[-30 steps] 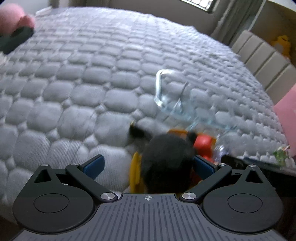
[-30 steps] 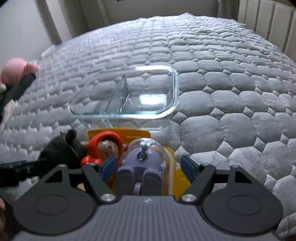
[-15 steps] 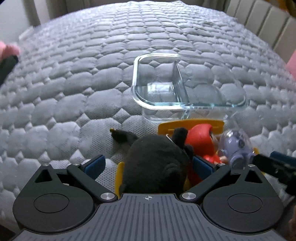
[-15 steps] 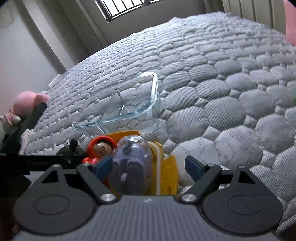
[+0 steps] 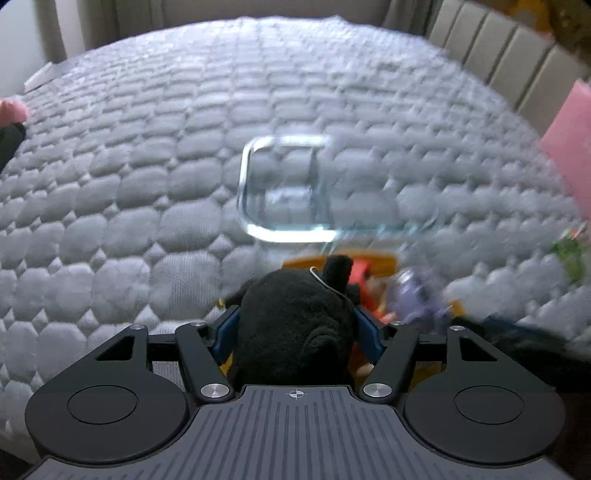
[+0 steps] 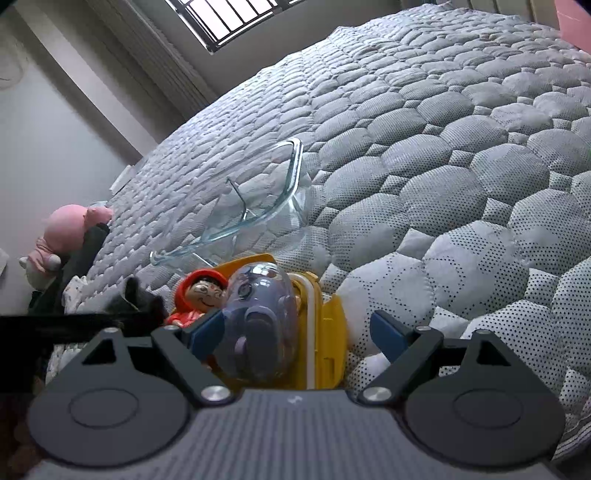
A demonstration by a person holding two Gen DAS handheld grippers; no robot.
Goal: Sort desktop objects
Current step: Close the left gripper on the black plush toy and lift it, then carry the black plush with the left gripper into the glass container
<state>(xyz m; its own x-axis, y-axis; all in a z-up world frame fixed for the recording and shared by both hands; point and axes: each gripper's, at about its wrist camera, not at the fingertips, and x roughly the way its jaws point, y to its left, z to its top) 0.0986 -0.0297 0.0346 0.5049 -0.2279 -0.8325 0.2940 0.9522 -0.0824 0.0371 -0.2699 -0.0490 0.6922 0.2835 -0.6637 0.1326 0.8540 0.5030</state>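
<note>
A black plush toy (image 5: 295,314) sits at the left end of a yellow tray (image 5: 369,258) on the grey quilted bed. My left gripper (image 5: 295,326) is closing, and its blue pads (image 5: 225,328) touch both sides of the plush. Beside it stand a red-hooded figure (image 5: 364,273) and a blurred purple capsule toy (image 5: 413,295). My right gripper (image 6: 295,332) stands open around the purple capsule toy (image 6: 258,314), which lies close to its left pad; its right pad is outside the yellow tray (image 6: 332,325). The red-hooded figure (image 6: 201,291) is just left of it. Beyond the tray is a clear, divided glass container (image 5: 280,232), empty.
A pink plush (image 6: 70,229) and dark cloth lie at the bed's far left edge. A pink pillow (image 5: 569,147) and a padded headboard (image 5: 498,55) stand on the right, with a small green thing (image 5: 570,254) near them. A barred window (image 6: 236,18) is behind the bed.
My left gripper's jaws have come in from wide open onto the black plush, and its view has swung and pulled back. My right gripper has rolled and tilted, still open over the capsule toy.
</note>
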